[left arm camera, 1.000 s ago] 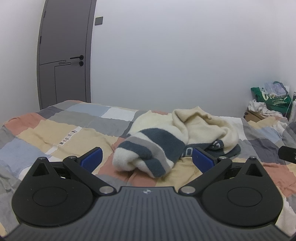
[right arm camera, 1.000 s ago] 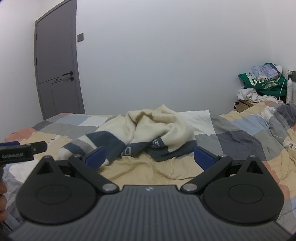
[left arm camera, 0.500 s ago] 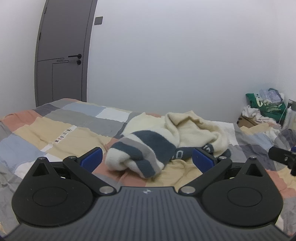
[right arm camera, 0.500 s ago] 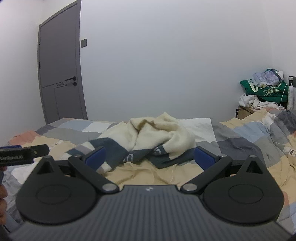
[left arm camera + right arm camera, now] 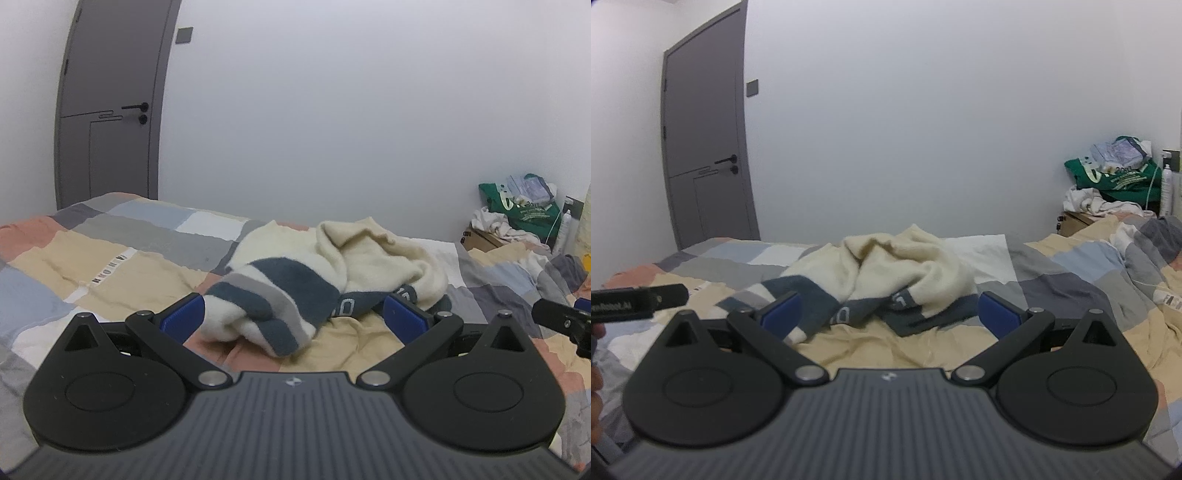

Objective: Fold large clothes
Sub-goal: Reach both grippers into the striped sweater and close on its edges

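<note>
Crumpled cream fleece sweater with navy and grey bands (image 5: 325, 273) lies heaped at mid-bed on the patchwork quilt of beige, grey, blue and salmon squares (image 5: 122, 266). Left gripper (image 5: 293, 314) and right gripper (image 5: 888, 312) both hover near it, blue pads spread wide, holding nothing. The fabric looks soft, thick and light, likely to sag; the navy hem edge offers a firm hold. Far right, a green carrier bag (image 5: 1115, 177) holds pale packets atop a cardboard box (image 5: 484, 238).
</note>
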### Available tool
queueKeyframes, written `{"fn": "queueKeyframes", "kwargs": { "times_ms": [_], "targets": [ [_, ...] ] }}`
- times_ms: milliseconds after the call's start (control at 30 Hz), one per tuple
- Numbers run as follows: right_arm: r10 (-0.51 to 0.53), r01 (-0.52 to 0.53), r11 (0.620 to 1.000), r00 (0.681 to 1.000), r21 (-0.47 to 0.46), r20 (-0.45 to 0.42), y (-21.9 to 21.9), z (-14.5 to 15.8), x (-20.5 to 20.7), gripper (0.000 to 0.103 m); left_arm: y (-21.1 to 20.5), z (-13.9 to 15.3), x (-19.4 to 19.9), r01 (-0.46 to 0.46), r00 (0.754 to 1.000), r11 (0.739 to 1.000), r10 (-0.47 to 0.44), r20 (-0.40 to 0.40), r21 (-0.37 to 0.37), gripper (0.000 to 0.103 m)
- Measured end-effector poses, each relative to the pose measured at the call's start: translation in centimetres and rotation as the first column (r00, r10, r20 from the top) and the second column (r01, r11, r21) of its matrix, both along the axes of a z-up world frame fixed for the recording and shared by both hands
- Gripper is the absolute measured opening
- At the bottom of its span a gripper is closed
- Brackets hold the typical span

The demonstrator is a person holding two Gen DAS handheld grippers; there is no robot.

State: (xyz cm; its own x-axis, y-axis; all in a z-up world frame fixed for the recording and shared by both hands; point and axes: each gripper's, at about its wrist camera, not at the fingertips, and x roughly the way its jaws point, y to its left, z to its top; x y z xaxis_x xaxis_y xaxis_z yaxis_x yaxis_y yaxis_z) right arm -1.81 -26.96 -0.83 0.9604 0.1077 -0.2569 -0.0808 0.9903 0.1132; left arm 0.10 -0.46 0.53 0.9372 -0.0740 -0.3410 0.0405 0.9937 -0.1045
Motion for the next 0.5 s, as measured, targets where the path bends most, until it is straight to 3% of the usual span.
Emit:
{"fn": "queueKeyframes", "kwargs": {
  "times_ms": [300,500],
  "targets": [
    [-0.021,0.027,0.997,0.996,0.07,-0.085,-0.5,-0.7,6.0,0.103,0.6,-1.8,8.3,0.088,0.989,0.996,-0.088,-0.12,-0.006,0.103],
    [-0.024,0.028,0.999,0.996,0.039,-0.088,0.1,-1.0,12.7,0.103,-0.1,-4.4,15.3,0.12,0.978,0.989,-0.102,-0.18,0.091,0.103]
  ]
}}
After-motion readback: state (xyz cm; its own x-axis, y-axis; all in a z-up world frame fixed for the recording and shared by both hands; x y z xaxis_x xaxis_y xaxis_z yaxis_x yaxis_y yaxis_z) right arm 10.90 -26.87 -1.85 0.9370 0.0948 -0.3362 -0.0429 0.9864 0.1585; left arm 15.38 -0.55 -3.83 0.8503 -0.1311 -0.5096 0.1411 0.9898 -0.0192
